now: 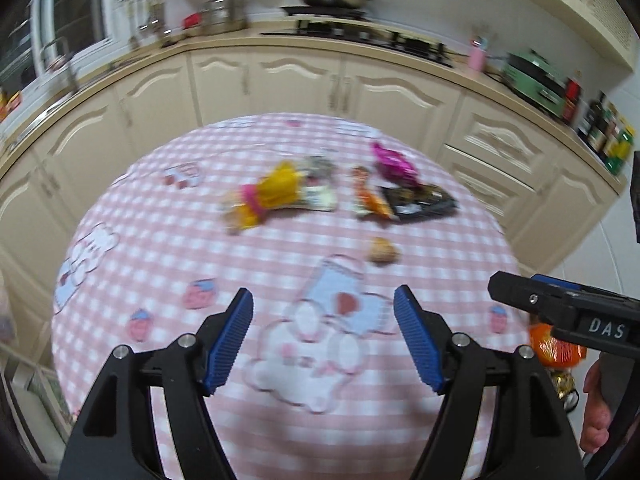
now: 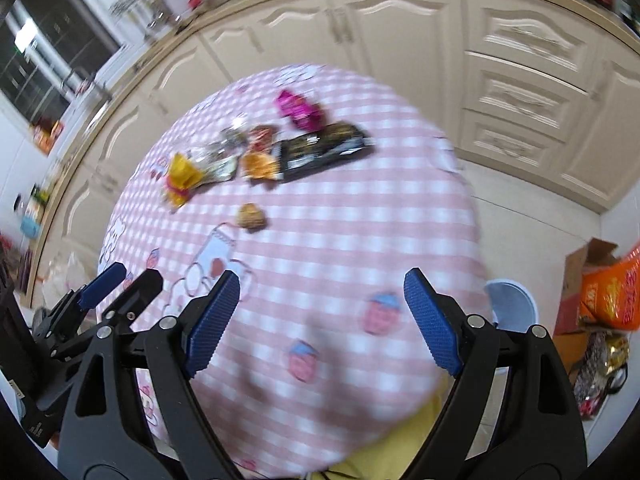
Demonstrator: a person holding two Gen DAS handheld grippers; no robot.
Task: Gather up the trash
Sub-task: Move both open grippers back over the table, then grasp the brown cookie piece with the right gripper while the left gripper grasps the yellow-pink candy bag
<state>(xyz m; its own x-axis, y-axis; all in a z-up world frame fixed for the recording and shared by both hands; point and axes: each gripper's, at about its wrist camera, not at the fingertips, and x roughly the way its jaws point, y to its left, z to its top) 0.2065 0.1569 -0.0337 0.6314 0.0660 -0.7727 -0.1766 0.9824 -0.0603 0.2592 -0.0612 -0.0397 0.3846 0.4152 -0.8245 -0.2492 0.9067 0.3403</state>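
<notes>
Trash lies across the far half of the round table with the pink checked cloth (image 1: 160, 240): a yellow wrapper (image 1: 272, 196), a silver wrapper (image 1: 320, 166), an orange wrapper (image 1: 372, 200), a magenta wrapper (image 1: 394, 164), a black packet (image 1: 420, 200) and, nearer, a small crumpled ball (image 1: 384, 251). My left gripper (image 1: 324, 332) hangs open over the near half of the cloth, nothing between its blue pads. My right gripper (image 2: 320, 320) is open and empty too, above the table's near right part. The ball (image 2: 252, 216) and black packet (image 2: 324, 150) lie well beyond its fingertips.
Cream kitchen cabinets (image 1: 280, 76) curve behind the table. On the floor to the right stand a cardboard box (image 2: 580, 280), an orange bag (image 2: 612, 292), more wrappers (image 2: 600, 364) and a pale blue round thing (image 2: 512, 304). The left gripper (image 2: 124, 280) shows beside the right one.
</notes>
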